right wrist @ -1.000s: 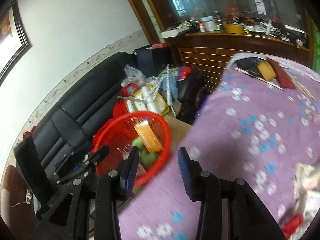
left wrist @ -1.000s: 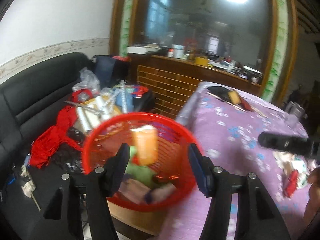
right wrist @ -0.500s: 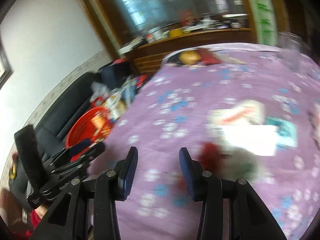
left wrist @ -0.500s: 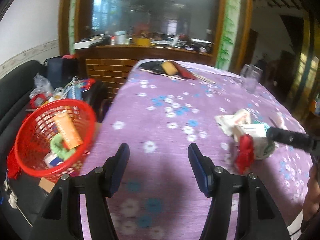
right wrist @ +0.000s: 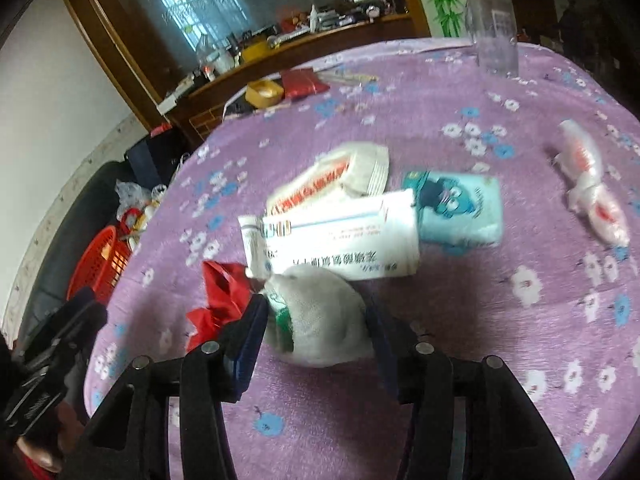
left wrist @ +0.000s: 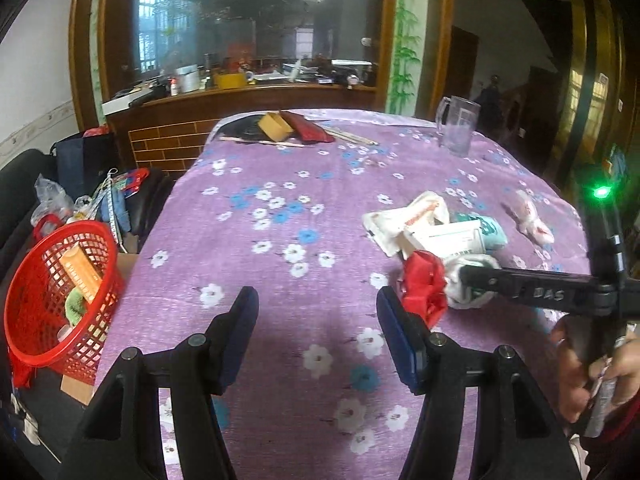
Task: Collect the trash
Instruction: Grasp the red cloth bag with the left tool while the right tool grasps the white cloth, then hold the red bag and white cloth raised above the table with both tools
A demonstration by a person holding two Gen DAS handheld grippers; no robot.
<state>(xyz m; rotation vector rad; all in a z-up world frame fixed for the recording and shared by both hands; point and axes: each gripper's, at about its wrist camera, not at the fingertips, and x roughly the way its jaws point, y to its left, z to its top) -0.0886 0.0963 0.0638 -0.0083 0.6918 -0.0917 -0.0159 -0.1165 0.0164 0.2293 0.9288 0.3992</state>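
— Where does the trash lie against your grippers?

— My right gripper (right wrist: 316,320) has its jaws spread wide around a crumpled grey-white wad (right wrist: 320,316). The wad sits between the two fingers on the purple flowered tablecloth (right wrist: 480,320); whether the pads touch it I cannot tell, the picture is blurred. Just left of the left finger lies a red wrapper (right wrist: 218,300). Beyond the wad, touching it, is a white medicine box (right wrist: 340,236), with a white-and-red packet (right wrist: 332,178) behind that and a teal tissue pack (right wrist: 460,210) to its right. A clear plastic wrapper (right wrist: 592,188) lies apart, near the table's right edge.

— And the left one?

— My left gripper (left wrist: 316,316) is wide open and holds nothing, hovering over bare cloth near the table's near edge. The red wrapper (left wrist: 424,288) is just beside its right finger. The red basket (left wrist: 60,296) sits off the table's left edge, with an orange box (left wrist: 82,272) and something green inside.

— What has changed?

— A second ago both grippers faced the basket, the left one right over it. Half a second ago my right gripper was short of the pile; now it has closed in and straddles the wad. The left has swung away, so the basket falls at the left margin.
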